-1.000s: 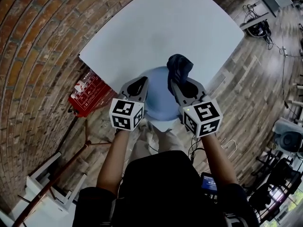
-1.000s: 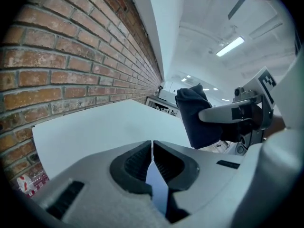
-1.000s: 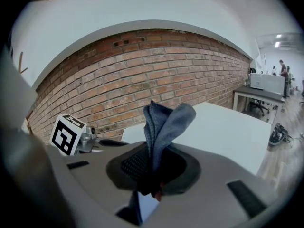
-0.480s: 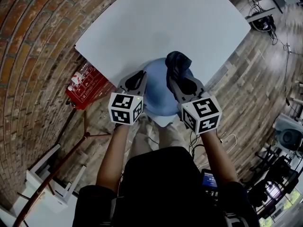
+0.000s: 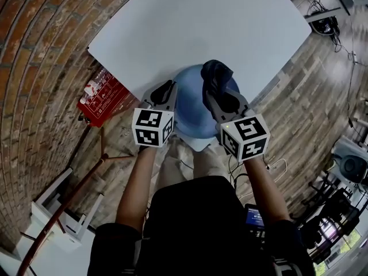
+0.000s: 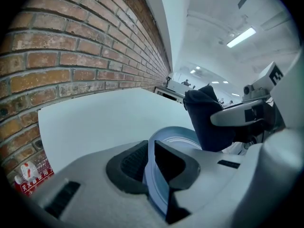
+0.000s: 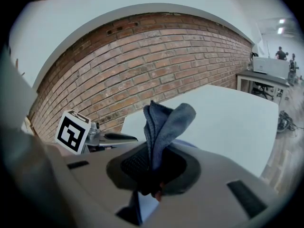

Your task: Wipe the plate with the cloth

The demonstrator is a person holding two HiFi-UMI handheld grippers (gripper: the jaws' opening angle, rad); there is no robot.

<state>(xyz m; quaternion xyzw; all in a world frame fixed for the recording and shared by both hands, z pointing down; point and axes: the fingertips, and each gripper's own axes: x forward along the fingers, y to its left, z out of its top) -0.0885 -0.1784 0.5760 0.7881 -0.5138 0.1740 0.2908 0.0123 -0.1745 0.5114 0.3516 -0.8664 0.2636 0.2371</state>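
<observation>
A light blue plate (image 5: pixel 192 111) is held at the near edge of the white table (image 5: pixel 195 33). My left gripper (image 5: pixel 168 94) is shut on the plate's left rim (image 6: pixel 156 175), which stands between its jaws in the left gripper view. My right gripper (image 5: pixel 217 94) is shut on a dark blue cloth (image 5: pixel 216 76), bunched and sticking up past the jaws (image 7: pixel 164 122). The cloth (image 6: pixel 209 120) hangs over the plate's right side; whether it touches the plate I cannot tell.
A brick wall (image 5: pixel 40 68) runs along the table's left side. A red box (image 5: pixel 99 96) lies on the floor left of the table. Cables and equipment (image 5: pixel 351 165) sit on the wooden floor at the right.
Both grippers, with plate and cloth, have shifted slightly toward the table. The grips are unchanged.
</observation>
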